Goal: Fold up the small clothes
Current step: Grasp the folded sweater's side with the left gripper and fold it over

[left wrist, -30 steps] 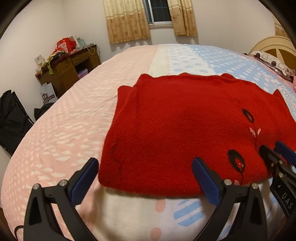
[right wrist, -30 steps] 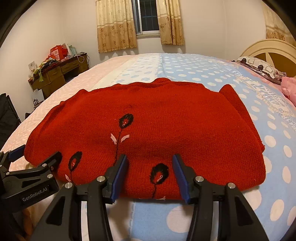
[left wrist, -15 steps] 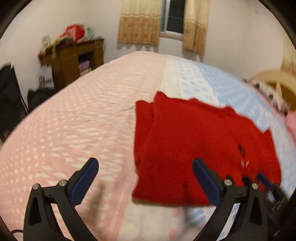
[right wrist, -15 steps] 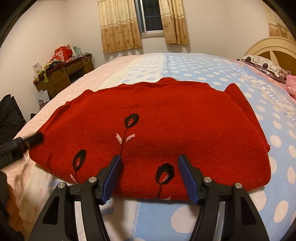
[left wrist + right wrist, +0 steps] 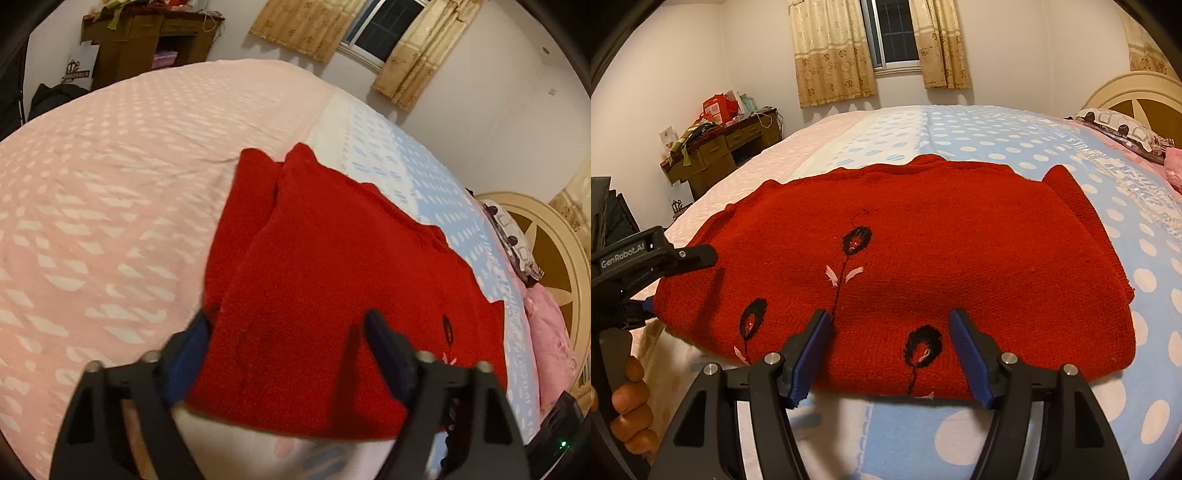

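1. While the left gripper (image 5: pixel 284 350) closes its jaws around the red knitted sweater's (image 5: pixel 923 258) left corner, not yet pinching, the right gripper (image 5: pixel 890 347) opens astride the near hem
2. Sweater lies part-folded on the polka-dot bedspread (image 5: pixel 1052 140)
3. Thick, soft knit, probably floppy; grip near hem corners

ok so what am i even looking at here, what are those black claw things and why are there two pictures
No robot here: a person holds a hand-held tool in each hand, each with a wide-angle camera looking along its two fingers. One picture comes from the left tool, the other from the right tool. You can see the person's hand gripping the left one at the right picture's edge. A folded red sweater with black flowers lies on a bed with a dotted pink and blue cover. The left tool's jaws are closing around the sweater's left edge; the right tool's are opening over its near edge. Neither has lifted anything.
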`<state>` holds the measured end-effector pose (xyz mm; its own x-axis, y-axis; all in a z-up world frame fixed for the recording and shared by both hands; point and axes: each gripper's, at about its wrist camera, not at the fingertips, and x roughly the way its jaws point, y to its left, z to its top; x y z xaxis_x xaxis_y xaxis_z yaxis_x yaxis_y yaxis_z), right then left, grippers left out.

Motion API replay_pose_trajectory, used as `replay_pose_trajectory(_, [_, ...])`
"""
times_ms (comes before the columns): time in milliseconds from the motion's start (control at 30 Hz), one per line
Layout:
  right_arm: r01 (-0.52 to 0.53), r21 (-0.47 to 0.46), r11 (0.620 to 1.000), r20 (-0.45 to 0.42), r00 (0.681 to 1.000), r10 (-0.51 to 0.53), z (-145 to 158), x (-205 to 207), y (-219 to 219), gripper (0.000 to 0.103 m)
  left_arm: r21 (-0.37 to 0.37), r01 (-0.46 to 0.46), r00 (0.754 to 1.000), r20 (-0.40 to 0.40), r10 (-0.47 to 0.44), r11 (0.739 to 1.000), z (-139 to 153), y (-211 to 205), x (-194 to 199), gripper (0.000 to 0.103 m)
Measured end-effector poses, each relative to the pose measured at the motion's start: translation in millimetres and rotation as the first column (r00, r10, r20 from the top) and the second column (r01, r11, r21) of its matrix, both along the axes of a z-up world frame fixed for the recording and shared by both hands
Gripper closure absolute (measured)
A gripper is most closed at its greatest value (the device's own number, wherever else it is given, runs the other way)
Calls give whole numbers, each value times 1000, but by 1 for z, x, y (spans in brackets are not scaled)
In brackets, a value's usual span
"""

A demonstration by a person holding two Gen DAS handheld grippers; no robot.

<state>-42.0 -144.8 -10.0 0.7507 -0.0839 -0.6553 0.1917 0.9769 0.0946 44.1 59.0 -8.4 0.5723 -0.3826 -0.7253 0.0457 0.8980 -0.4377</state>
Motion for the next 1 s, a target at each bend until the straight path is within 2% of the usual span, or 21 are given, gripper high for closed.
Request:
replay_pose_trajectory(67, [-3,-3,1000,-2,1000,3,0,1,1,34,-21,-18,1000,-7,18,1000,-1,4,2,42])
replay_pose_trajectory(133, [-8,-7,1000,-4,1000,8,-1,1,1,32,-36,-19,1000,-21,19,999,-2,7,5,66])
replay_pose_trajectory(167, [-11,-8,1000,-4,1000,11,-1,1,2,31,-58,-10,999,-33,8,998,-3,7,8,68])
replay_pose_trajectory(367, [-18,12,1000,4,1000,18,0,1,-1,29,-63,-20,1000,-23,19,998,-3,12,4,70])
replay_pose_trajectory(533, [-19,14,1000,5,1000,19,-1,1,-2,29,-52,-37,999,-25,36,998,-3,10,6,58])
replay_pose_trajectory(633, [-18,5,1000,2,1000,18,0,2,-2,29,-52,-36,999,-25,35,998,-3,10,8,57])
replay_pose_trajectory(667, [-18,4,1000,2,1000,18,0,1,-2,29,-53,-33,999,-21,31,998,-3,10,8,59])
replay_pose_trajectory(733, [-16,13,1000,12,1000,16,1,-1,-3,29,-49,-20,1000,-14,19,999,-2,10,8,73])
replay_pose_trajectory(800, [-10,42,999,39,999,9,3,-5,-6,29,-48,-12,1000,-8,11,999,-1,10,8,78])
replay_pose_trajectory(1000, [53,195,979,144,986,-82,15,-25,-36,29,2,9,995,99,-9,1000,15,3,-1,81])
